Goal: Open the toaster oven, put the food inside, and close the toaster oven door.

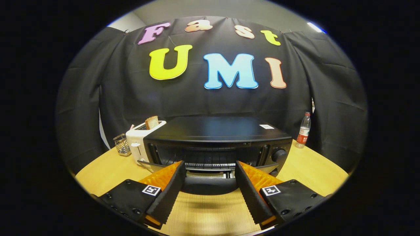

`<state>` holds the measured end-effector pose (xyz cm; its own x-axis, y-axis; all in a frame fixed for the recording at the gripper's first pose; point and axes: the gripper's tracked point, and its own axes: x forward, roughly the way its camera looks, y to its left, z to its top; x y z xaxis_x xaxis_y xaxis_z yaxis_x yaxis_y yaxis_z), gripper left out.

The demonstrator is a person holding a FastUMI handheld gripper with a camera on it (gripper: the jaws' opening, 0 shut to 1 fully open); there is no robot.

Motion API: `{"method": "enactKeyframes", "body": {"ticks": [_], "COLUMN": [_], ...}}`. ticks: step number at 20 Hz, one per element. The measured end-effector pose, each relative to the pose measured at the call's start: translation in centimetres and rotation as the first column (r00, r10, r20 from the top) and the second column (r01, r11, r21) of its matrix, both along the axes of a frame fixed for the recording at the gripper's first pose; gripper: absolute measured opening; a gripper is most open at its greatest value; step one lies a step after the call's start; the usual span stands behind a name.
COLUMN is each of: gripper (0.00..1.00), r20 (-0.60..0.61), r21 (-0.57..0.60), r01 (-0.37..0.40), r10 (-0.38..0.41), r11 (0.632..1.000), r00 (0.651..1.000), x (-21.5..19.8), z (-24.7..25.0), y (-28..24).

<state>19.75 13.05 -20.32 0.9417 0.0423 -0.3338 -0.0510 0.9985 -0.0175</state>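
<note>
Looking forward along the claw [210, 165] from the gripper view: fingers [170, 193] spread wide apart, nothing between them, touching nothing that can be made out. Just ahead of the fingertips, black toaster oven [218, 141] standing on the wooden tabletop [108, 170], front facing the claw. Door [210, 185] dropped down and open, lying low between the two fingertips toward the claw, cavity exposed with a wire rack [210, 162] visible inside. Round control knob [280, 154] on the oven's right front panel, a second knob below it partly hidden behind the right finger. Small pale label [266, 126] on the oven's top near its right rear corner. Food inside the cavity: cannot tell, too dark. Touching or nearly touching the oven's left side, white pop-up toaster [140, 141] with a slice of toast [152, 122] standing upright in its slot. Left of the toaster, small wire holder [122, 144] on the tabletop. Beyond the oven's right side, apart from it, clear plastic bottle [304, 130] with a red label, upright near the tabletop's far edge.
</note>
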Motion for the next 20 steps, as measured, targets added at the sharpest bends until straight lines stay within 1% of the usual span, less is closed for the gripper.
{"method": "enactKeyframes", "body": {"ticks": [3,8,12,14,17,20], "gripper": [0.96,0.96,0.96,0.96,0.97,0.97], "r20": [-0.031,-0.106,-0.193,-0.200,-0.186,-0.187], "r21": [-0.025,-0.061,-0.038,-0.032,-0.030,-0.026], "r01": [0.005,-0.010,-0.053,-0.067,-0.065,-0.042], "r10": [-0.006,0.003,0.045,0.060,0.059,0.037], "r11": [1.000,0.998,0.998,0.997,0.997,0.999], "r00": [0.999,0.994,0.980,0.978,0.981,0.982], "x": [-1.7,-4.3,-6.4,-7.7,-9.8,-11.9], "z": [-1.2,-3.3,-5.0,-4.7,-3.7,-2.5], "y": [-0.1,0.0,0.7,0.8,0.0,-2.0]}}
